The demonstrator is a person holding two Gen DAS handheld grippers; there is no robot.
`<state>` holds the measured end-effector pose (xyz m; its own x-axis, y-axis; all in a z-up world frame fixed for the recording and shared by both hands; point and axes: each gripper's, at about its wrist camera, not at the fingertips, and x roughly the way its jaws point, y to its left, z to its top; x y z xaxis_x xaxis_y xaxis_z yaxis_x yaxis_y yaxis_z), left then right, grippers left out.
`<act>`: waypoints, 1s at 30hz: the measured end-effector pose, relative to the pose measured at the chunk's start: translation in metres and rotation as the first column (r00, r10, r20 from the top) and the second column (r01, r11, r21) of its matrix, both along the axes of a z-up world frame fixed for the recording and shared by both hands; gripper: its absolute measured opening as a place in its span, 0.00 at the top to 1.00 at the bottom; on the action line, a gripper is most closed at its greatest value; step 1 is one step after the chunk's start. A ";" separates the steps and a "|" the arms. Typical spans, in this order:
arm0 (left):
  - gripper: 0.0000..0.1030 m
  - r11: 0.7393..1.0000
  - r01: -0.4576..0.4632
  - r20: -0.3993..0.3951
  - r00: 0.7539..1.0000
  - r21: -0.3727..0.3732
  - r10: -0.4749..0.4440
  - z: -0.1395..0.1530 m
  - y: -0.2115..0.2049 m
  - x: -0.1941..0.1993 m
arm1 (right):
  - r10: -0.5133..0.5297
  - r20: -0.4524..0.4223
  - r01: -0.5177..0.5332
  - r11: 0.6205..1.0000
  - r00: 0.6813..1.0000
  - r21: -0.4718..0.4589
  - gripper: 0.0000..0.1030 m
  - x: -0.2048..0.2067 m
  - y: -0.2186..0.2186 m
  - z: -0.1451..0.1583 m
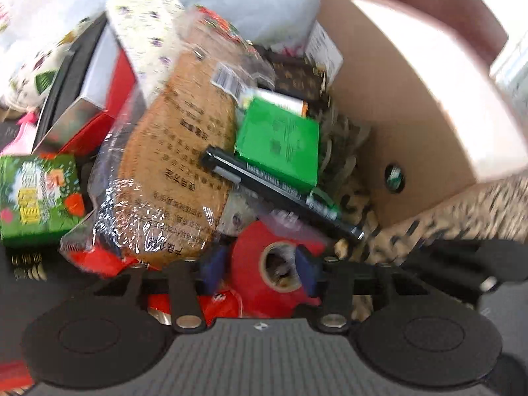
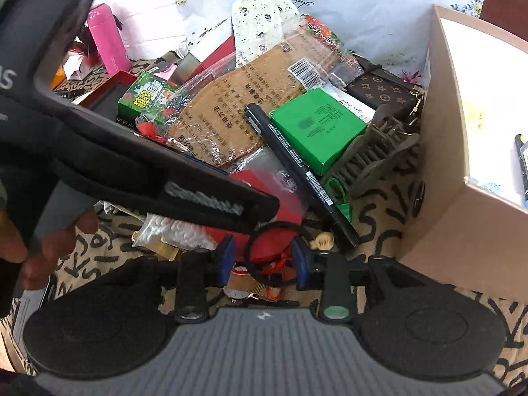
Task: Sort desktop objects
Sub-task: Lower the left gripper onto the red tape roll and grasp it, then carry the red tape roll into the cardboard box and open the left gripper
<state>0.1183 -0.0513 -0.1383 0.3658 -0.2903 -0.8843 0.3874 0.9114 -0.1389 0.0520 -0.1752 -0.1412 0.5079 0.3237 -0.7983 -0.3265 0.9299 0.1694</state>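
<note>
On the far left stands a pink bottle (image 2: 109, 46), and near it lies a green pack (image 2: 145, 95). Next comes a brown insole (image 2: 231, 112) in a clear bag. The left gripper (image 1: 259, 270) hangs low over the pile, and a red tape roll (image 1: 250, 250) lies flat between its pads with its hole facing up. I cannot tell if the pads squeeze it. The right gripper (image 2: 264, 259) has its jaws apart, with a black hair band (image 2: 254, 236) lying between them, not pinched. A black pen (image 2: 297, 165) lies across the pile, its long side running from upper left down to lower right, leaning on a green box (image 2: 316, 125). Further right sit a grey clip (image 2: 373, 155), a brown purse (image 2: 382, 92) and a big carton (image 2: 462, 231).
</note>
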 end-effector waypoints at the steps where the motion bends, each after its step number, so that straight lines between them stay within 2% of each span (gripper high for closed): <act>1: 0.74 0.999 0.025 -0.020 0.999 0.025 -0.025 -0.005 -0.002 -0.001 | -0.001 -0.001 0.001 1.000 1.000 -0.002 0.64 0.001 0.000 0.000; 6: 0.74 0.999 0.031 -0.068 0.997 -0.031 -0.033 -0.009 0.007 -0.021 | -0.014 -0.026 0.014 1.000 1.000 -0.007 0.63 -0.006 -0.010 0.003; 9: 0.75 0.998 -0.011 -0.102 0.995 -0.058 0.005 -0.010 0.013 -0.037 | -0.017 -0.031 0.017 1.000 0.999 -0.006 0.63 -0.017 -0.014 0.003; 15: 0.75 0.994 -0.076 -0.109 0.992 -0.074 0.068 -0.003 0.024 -0.062 | -0.013 -0.027 0.012 1.000 1.000 -0.013 0.63 -0.039 -0.024 0.007; 17: 0.75 0.988 -0.117 -0.121 0.987 -0.097 0.105 0.000 0.030 -0.066 | -0.015 -0.026 0.014 0.999 1.000 -0.037 0.70 -0.043 -0.024 0.009; 19: 0.75 0.981 -0.154 -0.128 0.982 -0.121 0.139 0.005 0.038 -0.070 | -0.010 -0.021 0.008 0.997 1.000 -0.076 0.70 -0.046 -0.021 0.008; 22: 0.75 0.975 -0.175 -0.116 0.980 -0.137 0.160 0.015 0.044 -0.077 | -0.014 -0.018 0.012 0.997 1.000 -0.079 0.70 -0.052 -0.024 0.010; 25: 0.75 0.975 -0.182 -0.098 0.981 -0.129 0.170 0.021 0.047 -0.081 | -0.009 -0.001 0.009 0.999 1.000 -0.053 0.70 -0.056 -0.023 0.016; 30: 0.75 0.977 -0.170 -0.066 0.984 -0.128 0.163 0.029 0.046 -0.084 | 0.017 0.078 -0.020 0.999 0.997 0.042 0.70 -0.064 -0.019 0.043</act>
